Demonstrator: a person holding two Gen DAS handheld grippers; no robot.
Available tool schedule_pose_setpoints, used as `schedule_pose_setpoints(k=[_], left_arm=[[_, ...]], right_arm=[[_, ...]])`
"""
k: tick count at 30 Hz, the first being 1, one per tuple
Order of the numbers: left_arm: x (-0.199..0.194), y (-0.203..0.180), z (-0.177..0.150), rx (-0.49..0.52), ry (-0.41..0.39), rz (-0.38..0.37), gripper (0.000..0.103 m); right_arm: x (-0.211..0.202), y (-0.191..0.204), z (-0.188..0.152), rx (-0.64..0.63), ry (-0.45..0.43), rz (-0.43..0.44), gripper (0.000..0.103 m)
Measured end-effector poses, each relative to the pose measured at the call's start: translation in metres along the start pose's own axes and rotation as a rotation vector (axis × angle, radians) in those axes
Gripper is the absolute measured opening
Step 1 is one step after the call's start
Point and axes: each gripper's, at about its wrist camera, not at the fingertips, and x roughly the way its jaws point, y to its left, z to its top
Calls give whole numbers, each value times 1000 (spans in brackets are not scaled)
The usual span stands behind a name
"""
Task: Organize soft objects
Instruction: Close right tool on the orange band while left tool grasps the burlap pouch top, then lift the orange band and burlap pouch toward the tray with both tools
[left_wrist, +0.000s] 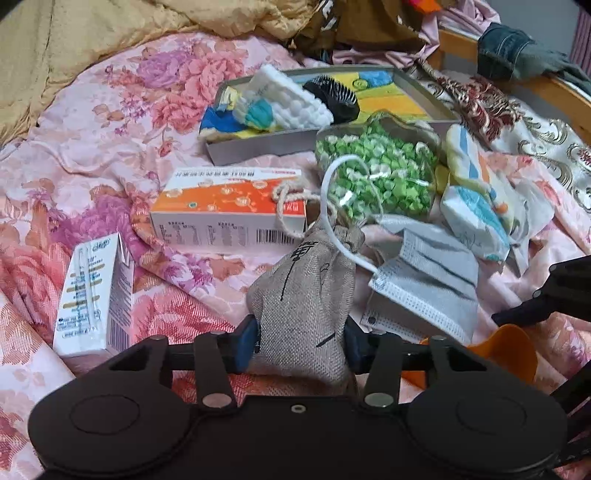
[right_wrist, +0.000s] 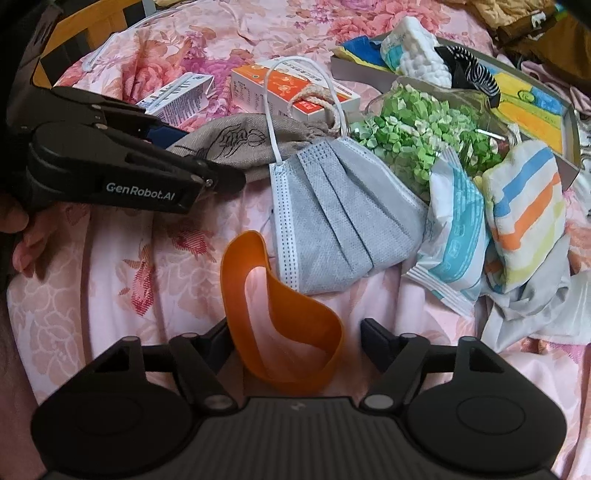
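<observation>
On a bed spread with a pink floral cover, soft items lie heaped beside a shallow grey tray that already holds a white knitted piece and a black ribbed one, seemingly the sorting destination. From the left, a white carton and an orange-and-white box sit apart, rigid goods likely left out of the job. At centre, the left gripper has its jaws pressed on both sides of a burlap drawstring pouch, gripping its lower end, probably for a lift toward the tray. Just right, a grey face mask rests on the pouch's neck, its ear loop arching over it, a snag risk. Nearer the camera, the right gripper straddles an orange band, jaws spread, the right one clear of the loop. Beyond lie a bag of green beads and striped cloths.
</observation>
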Motion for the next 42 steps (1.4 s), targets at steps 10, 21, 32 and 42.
schedule_pose_setpoints(k=[10,21,32,42], left_arm=[[-8,-17,-1,105,-84,-13,26],[-28,-5,5,-28,-234,-94,21],[-55,-1,5,-91,-386,-58,21],[-72,-5,4,-113,-450,-52,21]], right_arm=[[-6,4,-1,-35,-20,-16,50],[-27,4,2,-42,-166,-3,33],[-61,-8,2,17,-309,11,33],[-90,-35,-1,132,-444,64,33]])
